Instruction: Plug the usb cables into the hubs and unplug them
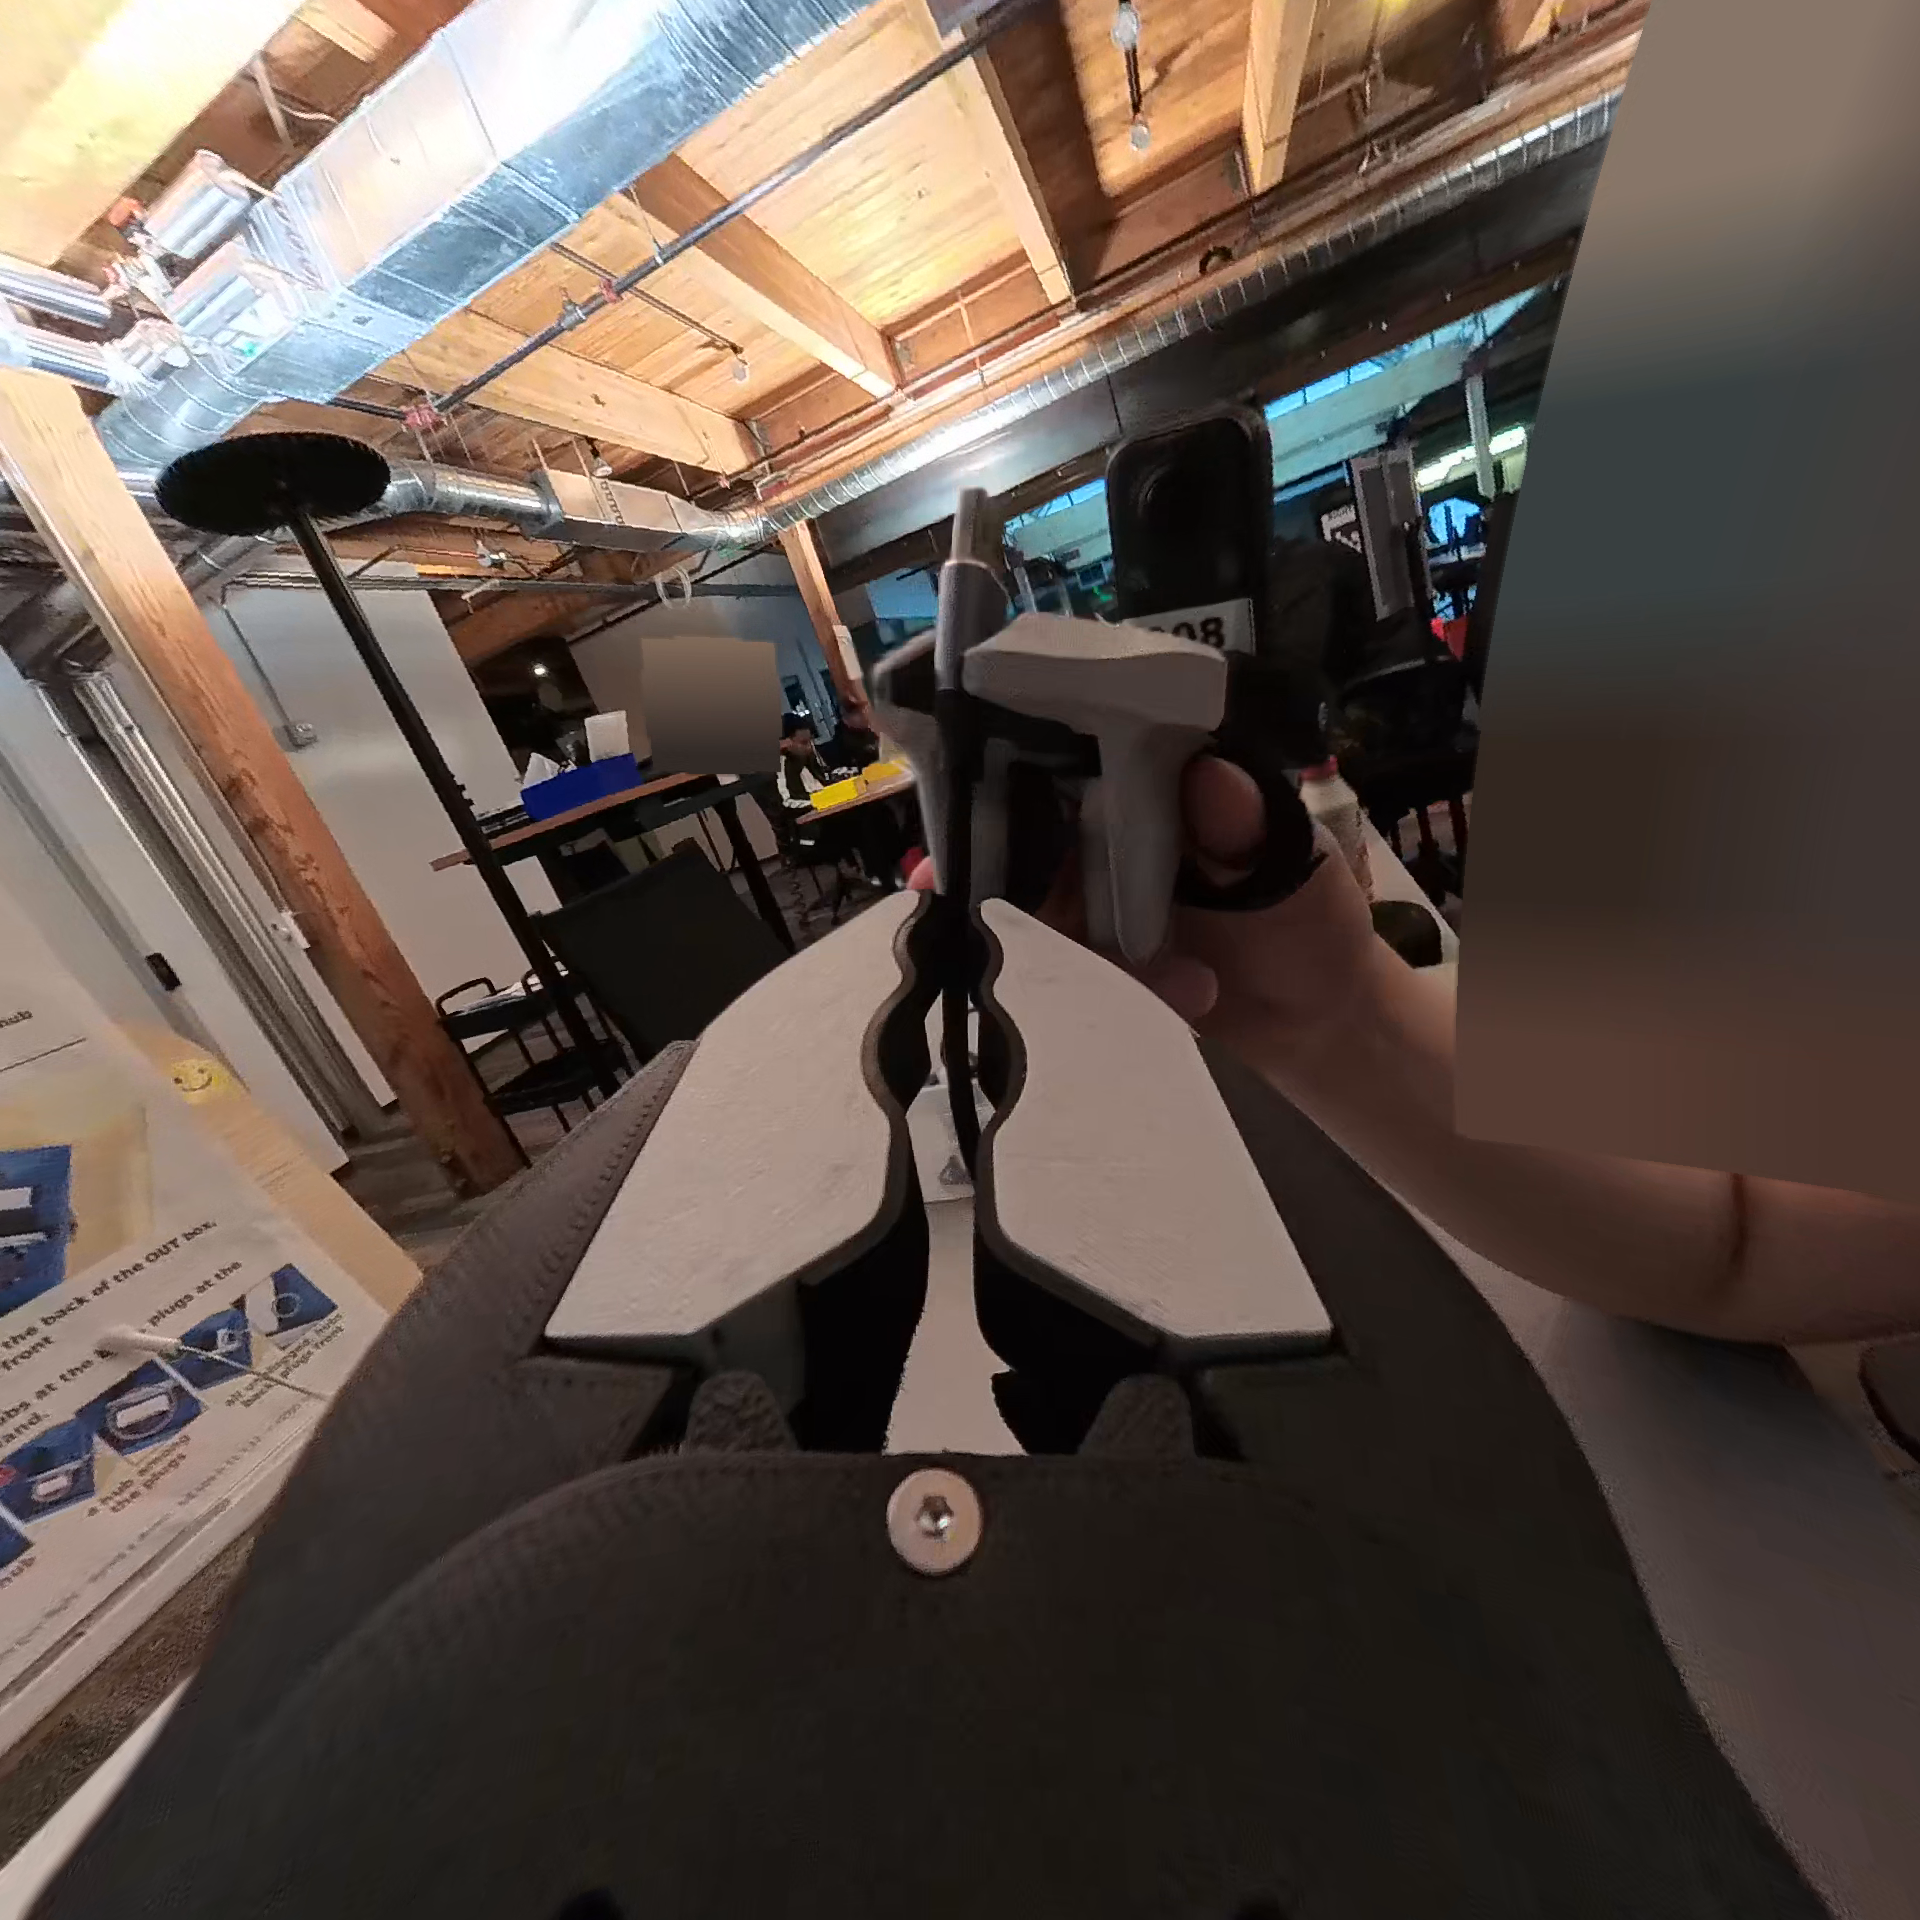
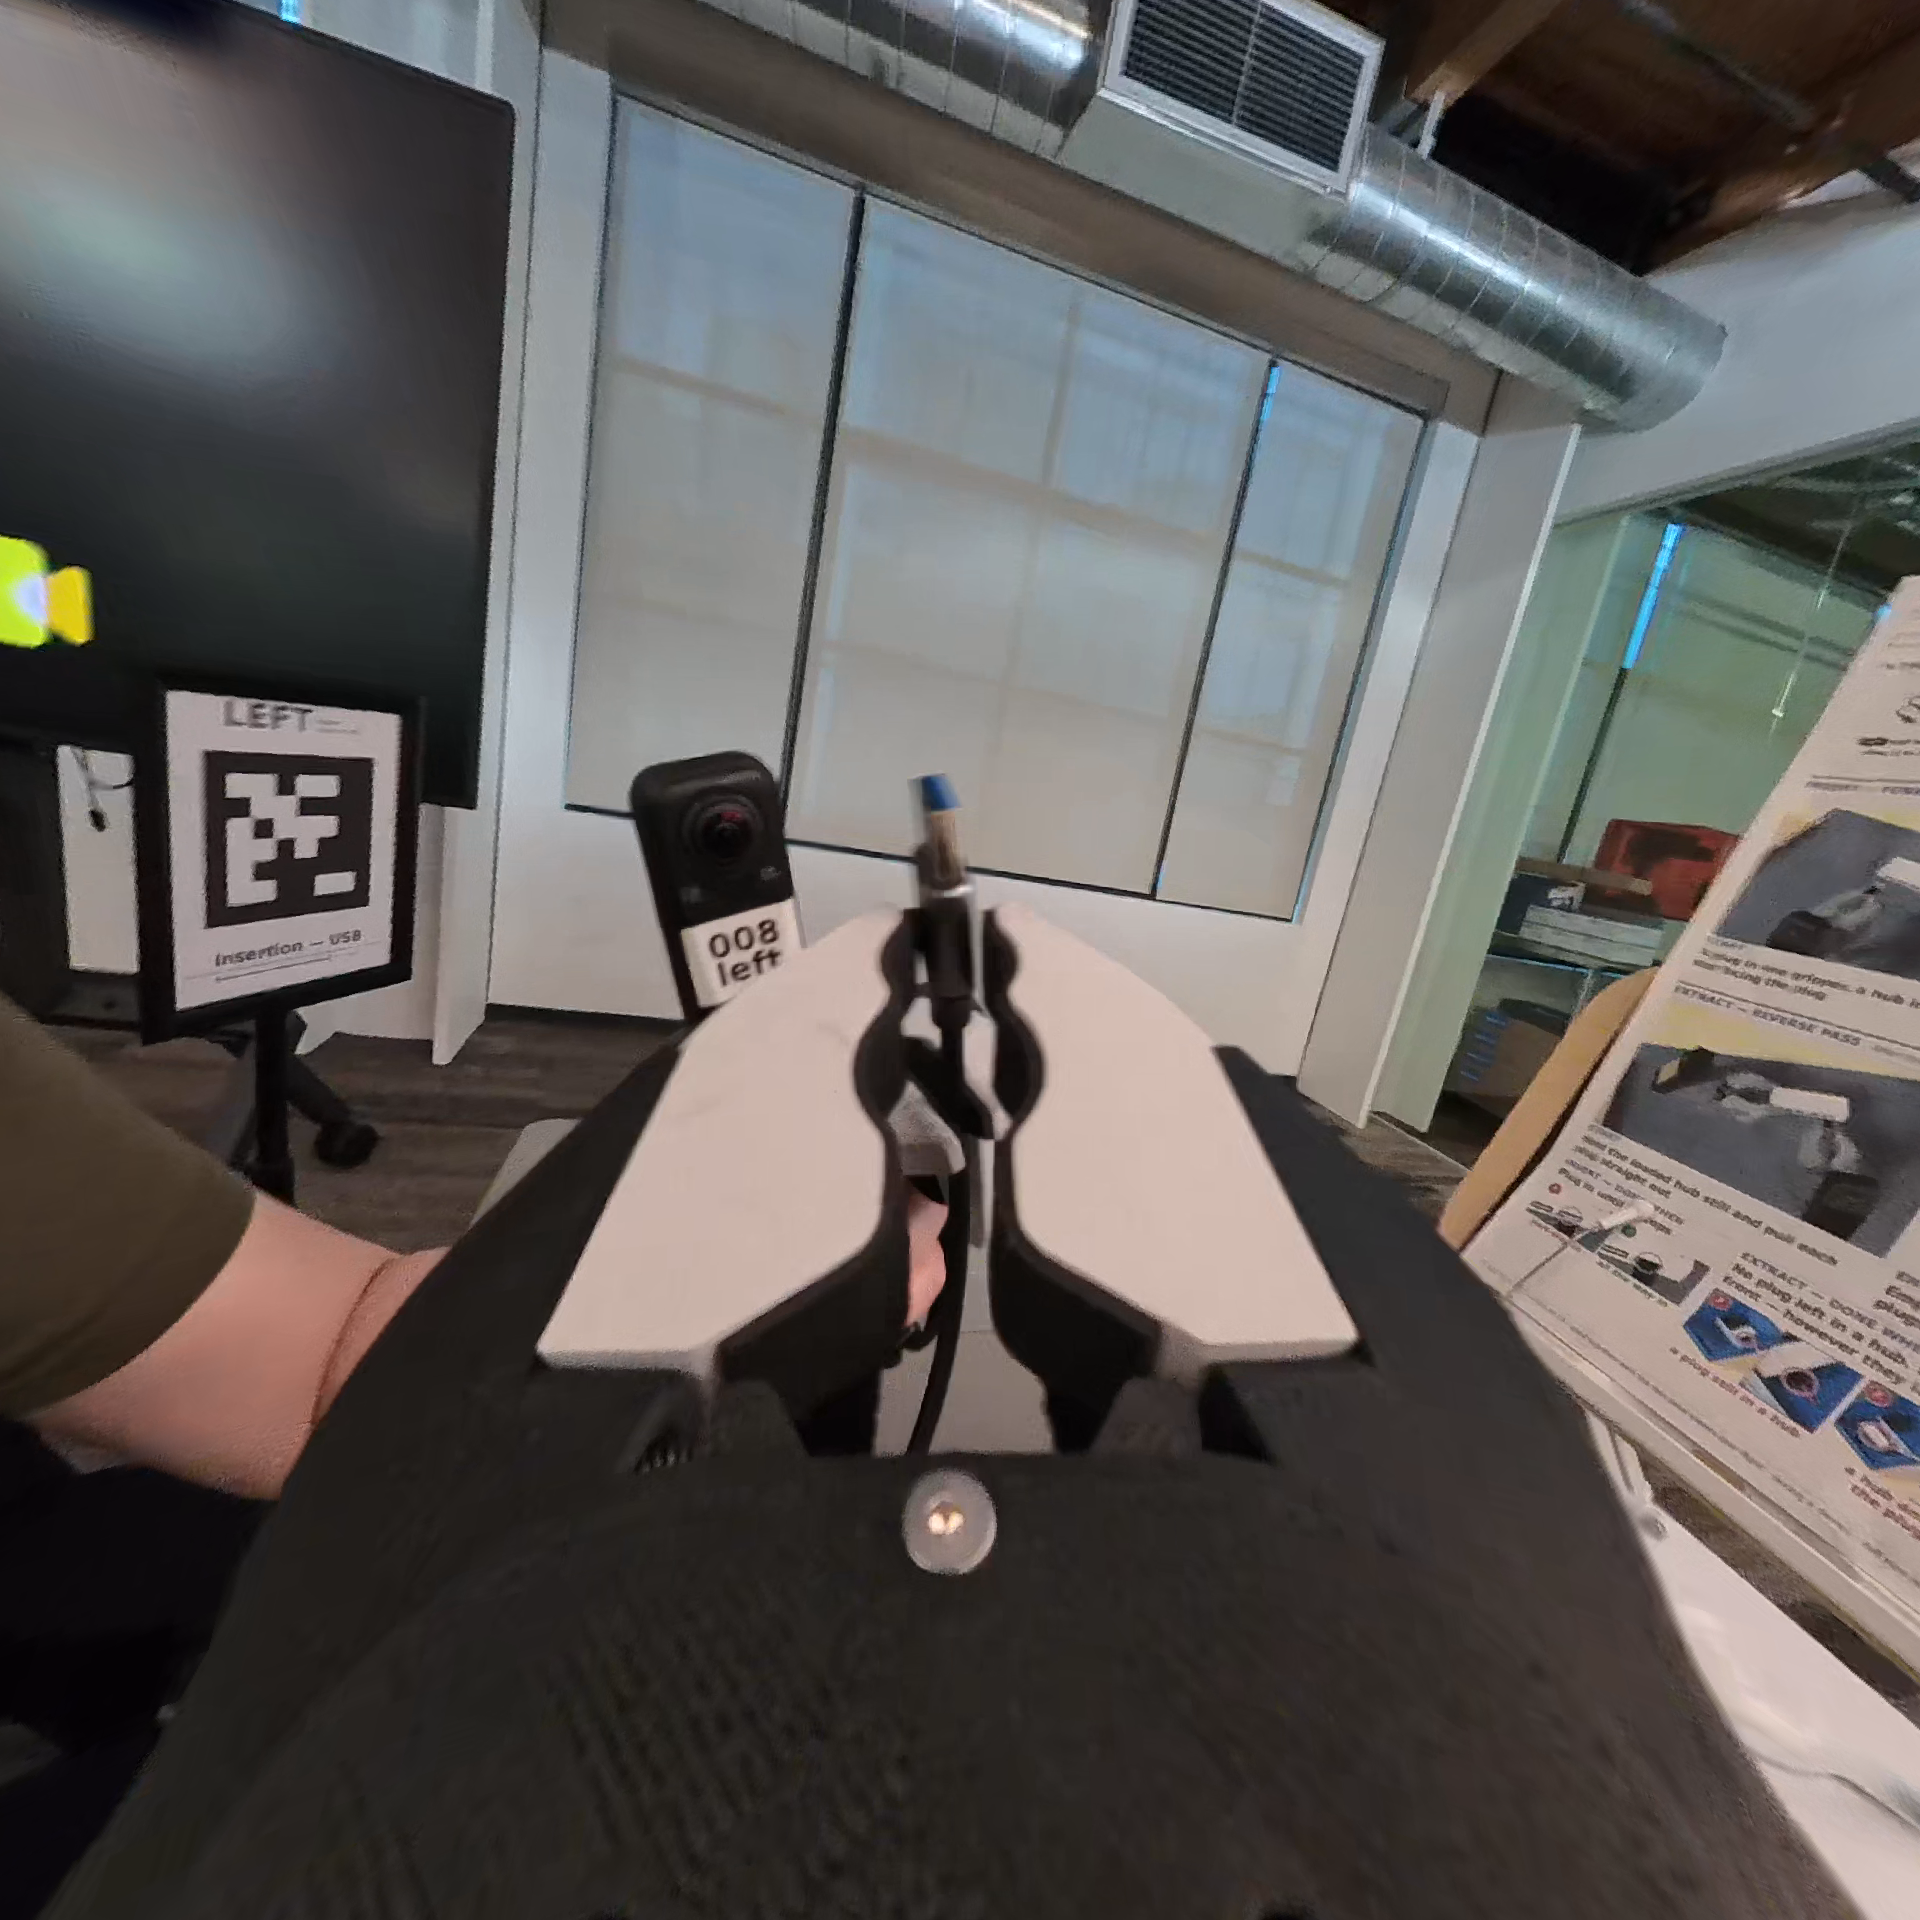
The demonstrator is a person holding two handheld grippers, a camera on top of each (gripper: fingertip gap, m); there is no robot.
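Looks like readying a plug with no hub in sight: clamps the right gripper point(image 2: 948, 935) on the usb cable point(image 2: 940, 997), blue-tipped plug point(image 2: 935, 831) upright above it, and narrows the left gripper point(image 1: 948, 920) below on the same cord, seemingly pinching it. Calls next for finding a hub and squaring plug to port. Shows print on the instruction board point(image 2: 1714, 1091) right of that gripper, the marker sign point(image 2: 281, 842) left, and the camera label point(image 2: 740, 961) beside it.
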